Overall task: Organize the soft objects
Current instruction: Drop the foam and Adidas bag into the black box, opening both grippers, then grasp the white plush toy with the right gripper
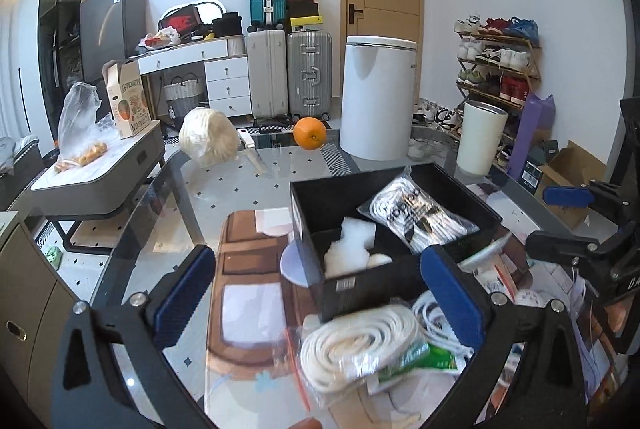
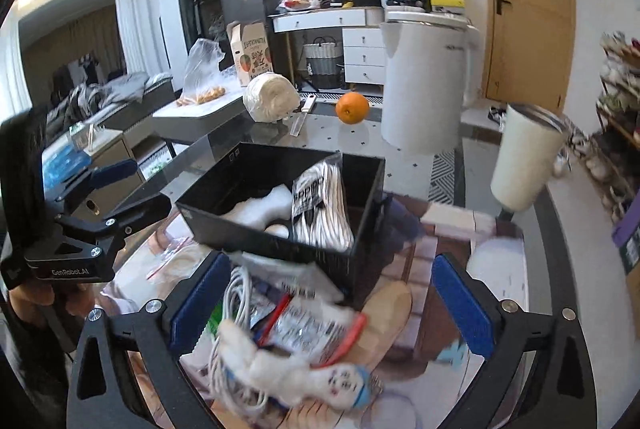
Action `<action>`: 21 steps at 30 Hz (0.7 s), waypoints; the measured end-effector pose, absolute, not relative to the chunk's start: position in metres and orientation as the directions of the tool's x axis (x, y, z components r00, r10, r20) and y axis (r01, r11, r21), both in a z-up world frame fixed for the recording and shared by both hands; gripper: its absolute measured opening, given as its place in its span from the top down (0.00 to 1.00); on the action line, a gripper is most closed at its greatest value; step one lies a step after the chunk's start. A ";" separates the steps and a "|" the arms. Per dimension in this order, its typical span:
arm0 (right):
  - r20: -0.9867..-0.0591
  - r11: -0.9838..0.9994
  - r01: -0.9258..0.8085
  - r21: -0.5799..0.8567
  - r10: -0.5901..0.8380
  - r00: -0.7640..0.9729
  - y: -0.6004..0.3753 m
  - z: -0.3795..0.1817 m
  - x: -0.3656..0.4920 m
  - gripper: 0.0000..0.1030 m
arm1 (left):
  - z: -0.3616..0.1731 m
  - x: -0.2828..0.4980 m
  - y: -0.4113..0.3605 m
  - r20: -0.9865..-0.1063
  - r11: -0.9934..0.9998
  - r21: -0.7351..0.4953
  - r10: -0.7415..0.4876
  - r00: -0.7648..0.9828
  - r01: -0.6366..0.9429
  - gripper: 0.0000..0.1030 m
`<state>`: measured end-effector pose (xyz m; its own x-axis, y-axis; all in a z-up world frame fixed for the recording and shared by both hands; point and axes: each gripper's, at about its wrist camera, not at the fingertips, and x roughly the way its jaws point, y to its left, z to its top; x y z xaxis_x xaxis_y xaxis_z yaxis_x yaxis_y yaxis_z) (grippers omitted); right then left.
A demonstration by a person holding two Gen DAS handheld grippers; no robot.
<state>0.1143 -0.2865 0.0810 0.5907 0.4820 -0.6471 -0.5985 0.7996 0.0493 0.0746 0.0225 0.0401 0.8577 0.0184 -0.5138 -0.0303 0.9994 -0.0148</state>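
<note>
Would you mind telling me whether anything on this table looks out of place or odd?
Yes: a knife lies loose on the glass table between the cabbage and the orange, far from the black box holding the soft bagged items.

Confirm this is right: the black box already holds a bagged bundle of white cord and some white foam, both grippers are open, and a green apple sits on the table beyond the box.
Not quite: the fruit beyond the black box is an orange, not a green apple, as the left wrist view shows. The bagged cord and white foam are in the box, and the left gripper and right gripper are open.
</note>
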 end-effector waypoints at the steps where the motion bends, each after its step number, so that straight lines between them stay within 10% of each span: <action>1: -0.648 0.800 -0.598 0.051 0.482 0.590 -0.289 0.080 0.111 0.01 | 0.039 0.072 0.022 -0.514 0.999 -0.014 0.022 0.858 -0.034 0.00; 21: -0.717 0.774 -0.631 0.050 0.467 0.517 -0.315 0.052 0.081 0.01 | 0.014 0.049 0.010 -0.537 1.000 0.003 0.005 0.843 -0.004 0.00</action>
<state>0.0813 -0.3152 0.0516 0.5173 0.4673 -0.7170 -0.6307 0.7744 0.0497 0.0492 0.0101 0.0136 0.8434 0.0051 -0.5373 -0.0043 1.0000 0.0027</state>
